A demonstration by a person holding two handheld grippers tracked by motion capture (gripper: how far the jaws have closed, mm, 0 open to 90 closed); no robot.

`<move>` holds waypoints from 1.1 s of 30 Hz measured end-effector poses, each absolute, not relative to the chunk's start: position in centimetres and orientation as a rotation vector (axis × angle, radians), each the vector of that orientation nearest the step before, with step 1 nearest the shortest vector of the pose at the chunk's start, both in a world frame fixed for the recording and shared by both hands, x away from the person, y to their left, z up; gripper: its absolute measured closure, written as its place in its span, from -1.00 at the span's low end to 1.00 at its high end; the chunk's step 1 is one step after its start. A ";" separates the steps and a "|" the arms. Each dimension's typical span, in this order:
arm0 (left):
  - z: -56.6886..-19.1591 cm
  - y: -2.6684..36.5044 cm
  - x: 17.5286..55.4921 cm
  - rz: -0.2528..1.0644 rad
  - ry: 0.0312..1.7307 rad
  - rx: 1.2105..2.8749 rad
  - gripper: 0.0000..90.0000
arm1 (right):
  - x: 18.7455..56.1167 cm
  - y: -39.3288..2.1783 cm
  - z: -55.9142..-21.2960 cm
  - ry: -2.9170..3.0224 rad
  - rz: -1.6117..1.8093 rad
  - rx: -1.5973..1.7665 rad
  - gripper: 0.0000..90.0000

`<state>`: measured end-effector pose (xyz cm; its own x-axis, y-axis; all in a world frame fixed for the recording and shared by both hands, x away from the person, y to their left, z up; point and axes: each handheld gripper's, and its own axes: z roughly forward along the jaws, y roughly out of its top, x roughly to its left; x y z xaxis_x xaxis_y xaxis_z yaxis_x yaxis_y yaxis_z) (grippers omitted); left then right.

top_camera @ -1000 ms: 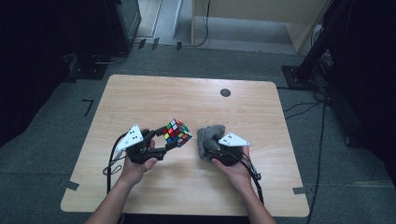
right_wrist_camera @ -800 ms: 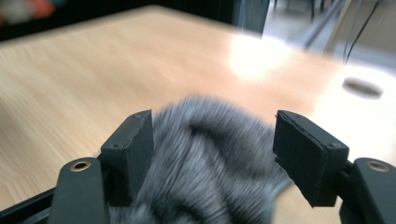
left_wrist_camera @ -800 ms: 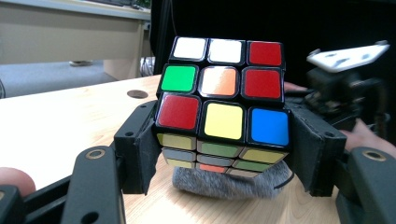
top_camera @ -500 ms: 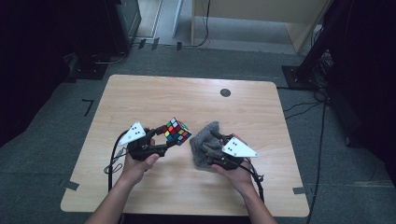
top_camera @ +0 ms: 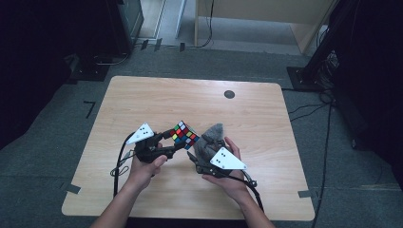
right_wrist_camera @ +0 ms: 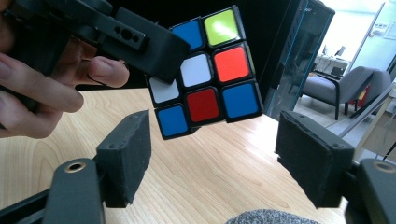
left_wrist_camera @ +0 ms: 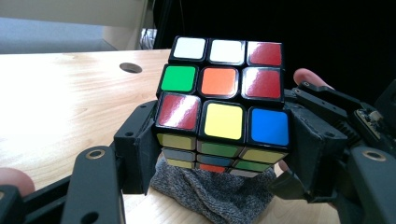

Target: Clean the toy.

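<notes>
A scrambled Rubik's cube (top_camera: 185,134) hangs tilted above the wooden table (top_camera: 142,95), and my left gripper (top_camera: 175,140) is shut on it. In the left gripper view the cube (left_wrist_camera: 223,100) sits between the two pads, with a grey cloth (left_wrist_camera: 210,196) on the table below it. The cloth (top_camera: 211,138) lies bunched to the right of the cube, against my right hand. My right gripper (top_camera: 196,156) points up at the cube (right_wrist_camera: 205,70). Its jaws have just been opening and stand open (right_wrist_camera: 217,158) with nothing between them. The cloth's edge (right_wrist_camera: 268,217) shows just below them.
A dark round hole (top_camera: 229,94) sits in the table near its far edge. Grey floor surrounds the table, with black equipment stands (top_camera: 328,52) at the back right. Grey chairs (right_wrist_camera: 336,88) stand far off in the right gripper view.
My right gripper has drawn back toward the near edge, and its jaws have spread wider. The left gripper and the cube have stayed where they were.
</notes>
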<state>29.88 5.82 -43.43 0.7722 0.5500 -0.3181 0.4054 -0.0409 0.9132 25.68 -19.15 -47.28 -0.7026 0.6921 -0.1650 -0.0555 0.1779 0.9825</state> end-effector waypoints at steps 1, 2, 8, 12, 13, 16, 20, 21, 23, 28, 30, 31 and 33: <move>-43.4 5.7 29.8 0.134 0.767 1.663 -0.24 | 25.7 -19.1 -47.3 1.846 1.578 0.599 -0.42; -43.4 5.6 29.8 0.129 0.769 1.664 -0.24 | 25.7 -19.0 -47.4 1.841 1.575 0.599 -0.42; -43.4 5.2 29.7 0.082 0.777 1.668 -0.24 | 25.7 -18.4 -47.8 1.817 1.495 0.568 -0.47; -43.5 4.7 29.6 0.069 0.768 1.693 -0.24 | 25.7 -18.2 -47.9 1.804 1.467 0.558 -0.45; -43.6 4.5 29.6 0.063 0.765 1.699 -0.25 | 25.7 -18.2 -48.0 1.803 1.467 0.554 -0.43; -43.7 4.3 29.6 0.046 0.768 1.708 -0.25 | 25.5 -18.1 -47.9 1.788 1.474 0.540 -0.37; -43.9 4.0 29.7 -0.001 0.785 1.712 -0.25 | 25.3 -17.9 -48.0 1.770 1.447 0.517 -0.33; -43.9 4.0 29.7 -0.003 0.784 1.717 -0.25 | 25.2 -17.9 -48.0 1.768 1.438 0.507 -0.32; -44.0 4.0 29.8 -0.013 0.787 1.719 -0.25 | 25.2 -17.9 -48.1 1.773 1.425 0.496 -0.30; -44.2 4.1 30.2 -0.062 0.803 1.704 -0.26 | 25.3 -18.1 -48.1 1.789 1.422 0.488 -0.24; -44.2 4.2 30.2 -0.074 0.797 1.695 -0.29 | 25.2 -18.2 -48.0 1.807 1.430 0.494 -0.24; -44.1 4.4 30.3 -0.072 0.793 1.692 -0.35 | 25.2 -18.2 -48.0 1.816 1.435 0.505 -0.24; -44.0 4.7 30.4 -0.075 0.775 1.688 -0.42 | 25.3 -18.4 -48.2 1.826 1.426 0.521 -0.24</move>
<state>30.37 4.66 -43.97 0.7745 0.4480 -0.4466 0.5250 -0.0613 0.8489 25.34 -18.38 -48.15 -0.6372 0.7070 -0.3069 -0.1264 0.2969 0.9465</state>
